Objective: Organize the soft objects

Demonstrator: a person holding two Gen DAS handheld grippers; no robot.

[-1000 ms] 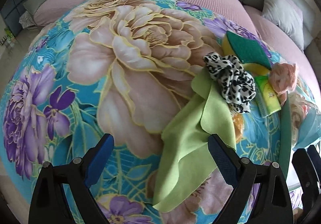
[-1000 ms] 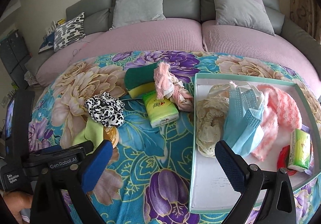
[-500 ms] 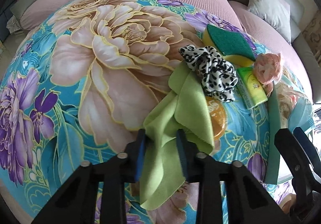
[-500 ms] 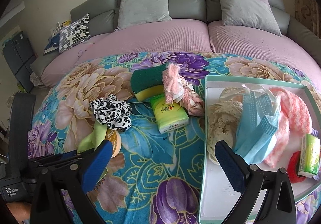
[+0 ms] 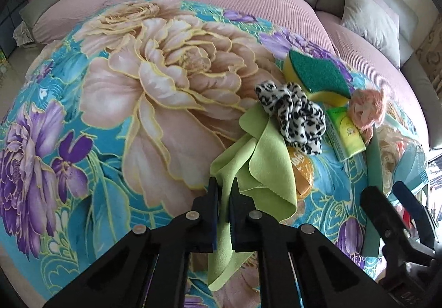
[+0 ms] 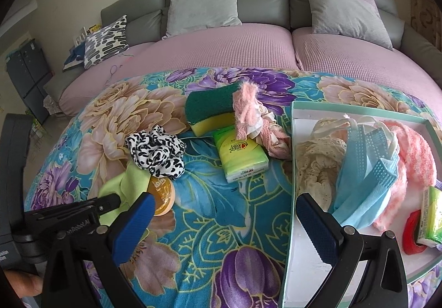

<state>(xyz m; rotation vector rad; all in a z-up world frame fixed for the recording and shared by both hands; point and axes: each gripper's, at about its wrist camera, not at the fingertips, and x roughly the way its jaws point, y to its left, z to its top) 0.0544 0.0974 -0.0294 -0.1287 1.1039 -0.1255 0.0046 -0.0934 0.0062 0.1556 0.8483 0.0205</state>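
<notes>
I read the left gripper (image 5: 224, 192) as clamped: its jaws have just been closing, and both blue pads now pinch a fold of the thin lime-green microfibre cloth (image 5: 265, 164). The cloth passes between the pads and hangs below them; the rest of it lies on the turquoise floral blanket (image 5: 116, 125) that covers the table.

I take the black-and-white leopard-print fabric scrunchie (image 5: 292, 117) as my landmark.

- The lime-green cloth's far corner lies under the near edge of the scrunchie.
- A round orange disc with white lettering (image 6: 163, 194) sits just nearer to me than the scrunchie, partly covered by the cloth.
- A green-topped yellow scouring sponge (image 6: 210, 112) lies beyond the scrunchie and to its right.
- A yellow-green pack of tissues (image 6: 240, 158) lies to the right of the scrunchie, just in front of the sponge.
- A bundle of fluffy pink fabric (image 6: 254, 120) rests against the far end of the tissue pack, further right of the scrunchie.
- A shallow white tray with a pale green rim (image 6: 292, 170) lies well to the right of the scrunchie. It holds cream lace, light blue mesh strips, pink fluffy fabric, a second tissue pack and a red item.

The right gripper (image 6: 221, 214) stands spread wide with nothing between its pads, above the blanket between the scrunchie and the tray.
</notes>
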